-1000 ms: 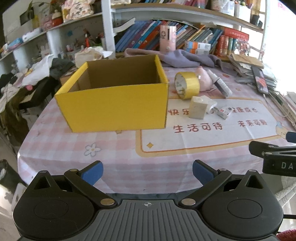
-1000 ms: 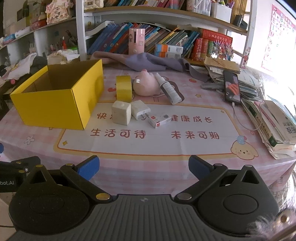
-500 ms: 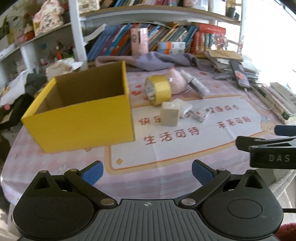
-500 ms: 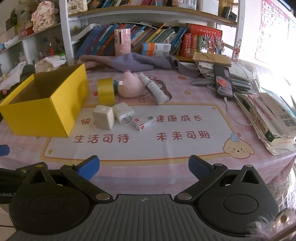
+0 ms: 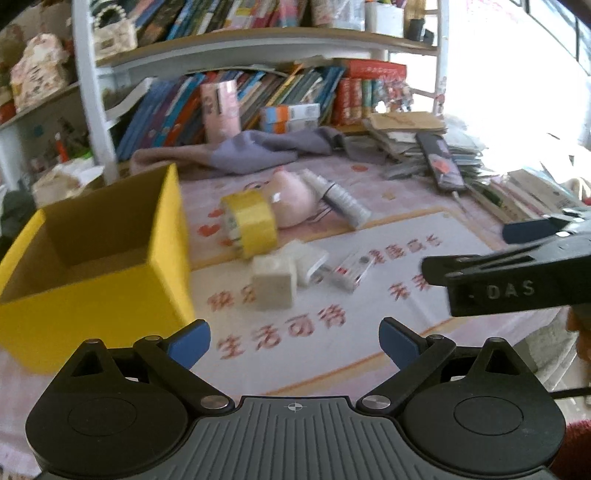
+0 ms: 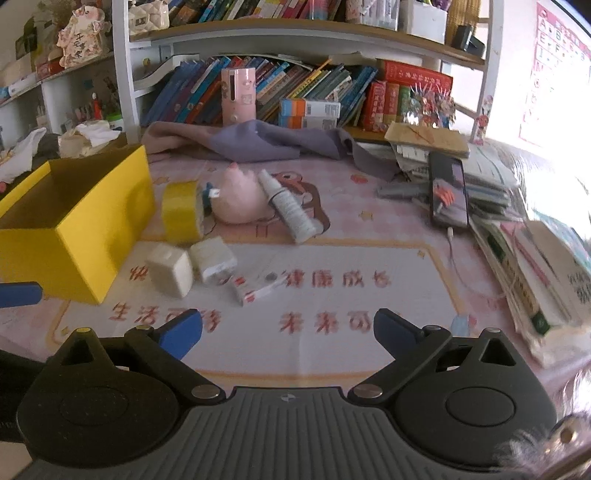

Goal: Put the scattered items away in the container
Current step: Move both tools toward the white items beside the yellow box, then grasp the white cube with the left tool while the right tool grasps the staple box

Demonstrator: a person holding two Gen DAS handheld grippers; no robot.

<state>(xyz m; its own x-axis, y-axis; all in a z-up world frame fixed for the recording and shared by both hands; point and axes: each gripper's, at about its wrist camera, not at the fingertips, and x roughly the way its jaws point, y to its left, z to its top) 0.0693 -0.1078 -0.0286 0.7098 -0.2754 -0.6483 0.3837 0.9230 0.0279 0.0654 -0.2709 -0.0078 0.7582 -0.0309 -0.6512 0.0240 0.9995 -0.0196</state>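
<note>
An open yellow cardboard box (image 5: 92, 258) (image 6: 74, 218) stands on the left of the table. Right of it lie a yellow tape roll (image 5: 251, 221) (image 6: 183, 210), a pink plush toy (image 5: 291, 201) (image 6: 238, 199), a white tube (image 5: 340, 201) (image 6: 290, 208), a beige cube (image 5: 273, 282) (image 6: 170, 271), a white plug adapter (image 5: 310, 258) (image 6: 214, 260) and a small red-and-white box (image 5: 349, 269) (image 6: 258, 288). My left gripper (image 5: 295, 341) is open and empty, short of the cube. My right gripper (image 6: 288, 330) is open and empty in front of the small box; it shows at the right of the left wrist view (image 5: 517, 280).
A purple cloth (image 6: 258, 142) lies at the back under a bookshelf (image 6: 295, 33). A pink canister (image 6: 238, 94) stands among the books. A phone (image 6: 448, 192) rests on stacked papers and books (image 6: 535, 266) along the right edge. A printed mat (image 6: 295, 291) covers the table.
Both grippers have moved forward over the table toward the scattered items. The left view has swung right, so the box sits further left. Nothing has been picked up.
</note>
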